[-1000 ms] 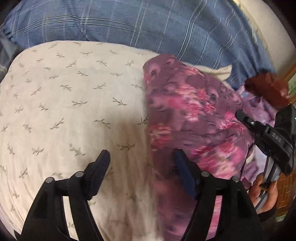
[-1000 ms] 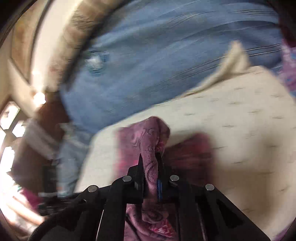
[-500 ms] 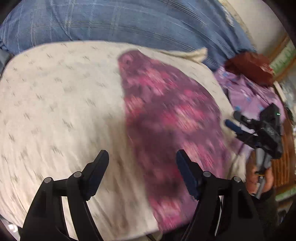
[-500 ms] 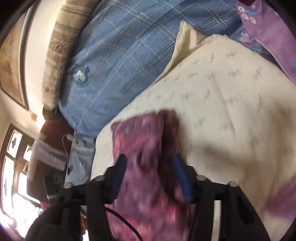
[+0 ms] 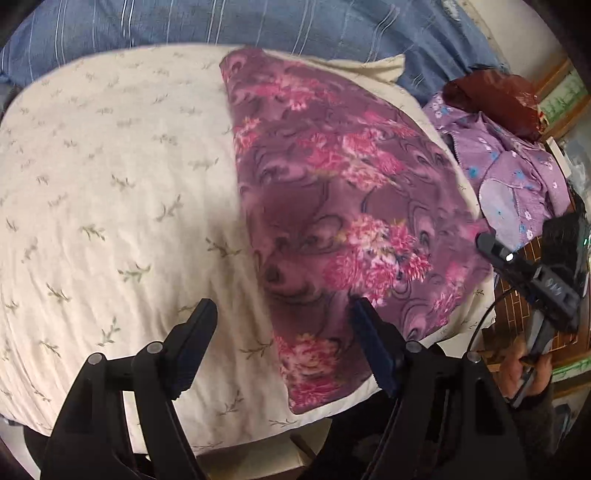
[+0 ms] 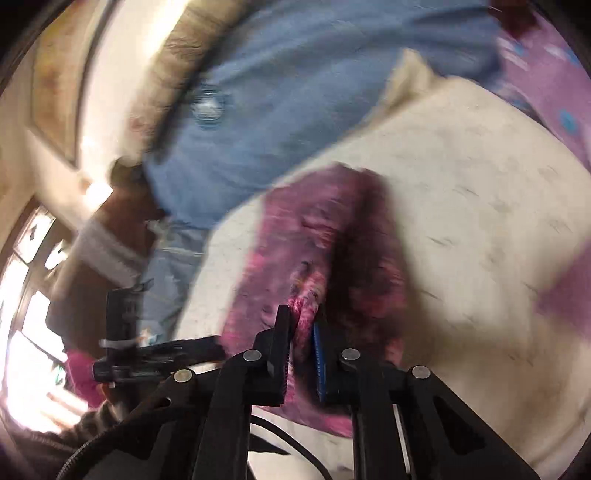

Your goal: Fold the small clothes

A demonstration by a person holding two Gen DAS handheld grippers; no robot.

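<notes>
A purple cloth with pink flowers [image 5: 332,206] lies spread flat on the right half of a cream leaf-print cover [image 5: 110,184]. My left gripper [image 5: 282,347] is open and empty, above the cloth's near left edge. My right gripper [image 6: 303,345] is nearly shut, its jaws pinching a raised fold at the edge of the purple cloth [image 6: 314,258]; that view is blurred by motion. The right gripper also shows in the left wrist view [image 5: 528,273], off the cloth's right edge.
A blue striped sheet [image 5: 258,26] lies behind the cream cover. A lilac flowered garment [image 5: 509,166] and a dark red bundle [image 5: 491,92] lie at the right. A striped cushion [image 6: 173,77] and a window [image 6: 33,295] show in the right wrist view.
The right gripper opened half a second ago and has closed again on the cloth's edge. The left gripper has pulled back and stayed open. The cloth now lies flat.
</notes>
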